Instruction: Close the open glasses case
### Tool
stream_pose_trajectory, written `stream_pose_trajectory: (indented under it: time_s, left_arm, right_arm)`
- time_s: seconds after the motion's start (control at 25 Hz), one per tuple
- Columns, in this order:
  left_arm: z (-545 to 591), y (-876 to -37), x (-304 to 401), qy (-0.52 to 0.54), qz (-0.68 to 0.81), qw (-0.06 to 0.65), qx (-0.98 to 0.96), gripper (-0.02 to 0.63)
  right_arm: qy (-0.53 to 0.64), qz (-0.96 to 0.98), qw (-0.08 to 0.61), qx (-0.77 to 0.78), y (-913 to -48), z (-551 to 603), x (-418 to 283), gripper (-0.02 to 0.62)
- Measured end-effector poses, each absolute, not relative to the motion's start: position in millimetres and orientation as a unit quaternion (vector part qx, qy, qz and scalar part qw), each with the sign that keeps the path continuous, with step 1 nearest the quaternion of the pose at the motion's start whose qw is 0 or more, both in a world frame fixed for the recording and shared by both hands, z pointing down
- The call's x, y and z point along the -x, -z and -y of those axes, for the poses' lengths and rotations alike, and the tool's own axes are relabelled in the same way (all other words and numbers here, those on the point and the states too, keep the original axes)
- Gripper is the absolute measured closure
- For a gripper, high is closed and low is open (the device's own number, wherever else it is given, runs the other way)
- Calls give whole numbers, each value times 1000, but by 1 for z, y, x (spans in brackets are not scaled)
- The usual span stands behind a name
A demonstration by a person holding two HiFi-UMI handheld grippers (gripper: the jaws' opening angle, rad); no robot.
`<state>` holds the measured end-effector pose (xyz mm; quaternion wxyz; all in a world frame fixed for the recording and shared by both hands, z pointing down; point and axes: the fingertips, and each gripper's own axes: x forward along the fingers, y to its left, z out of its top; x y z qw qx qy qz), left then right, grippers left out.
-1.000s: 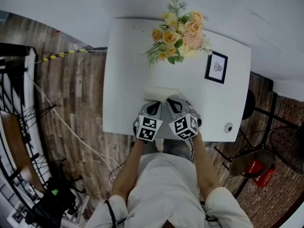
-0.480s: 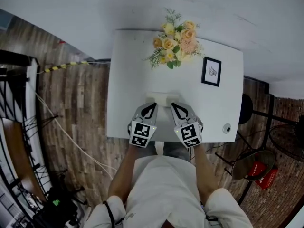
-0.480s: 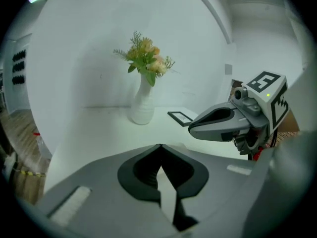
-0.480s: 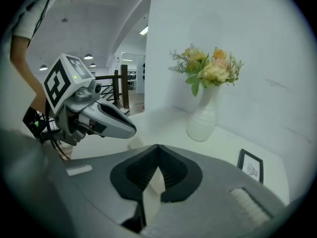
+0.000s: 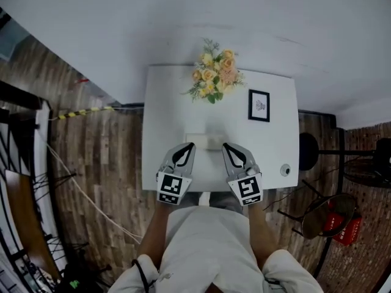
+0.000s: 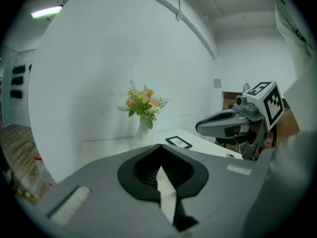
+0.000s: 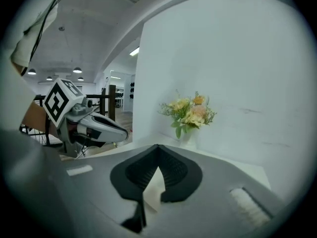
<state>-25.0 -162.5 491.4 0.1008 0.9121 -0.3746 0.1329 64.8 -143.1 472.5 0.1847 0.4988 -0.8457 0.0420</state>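
Currently I have both sets of jaws clenched with nothing between them. On the grey left gripper (image 6: 159, 148) the black ribbed pads meet at the tip, and the grey right gripper (image 7: 158, 148) shows the same. In the head view the pale cream rectangular glasses case (image 5: 204, 141) lies on the white desk (image 5: 165, 102), just ahead of the two tips and between them. I cannot tell whether either tip touches it, nor whether its lid is down.
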Motion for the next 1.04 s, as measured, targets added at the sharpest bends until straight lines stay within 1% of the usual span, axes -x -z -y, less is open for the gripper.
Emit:
stream_pose_trajectory:
  time_s: [0.2, 1.04]
  left_arm:
    - [157, -467, 31, -120, 370, 80, -918, 586]
    - [152, -469, 22, -113, 359, 89, -922, 586]
  right_arm:
    - [-40, 842, 170, -510, -455, 131, -64, 594]
    - [-29, 835, 183, -517, -453, 133, -67, 594]
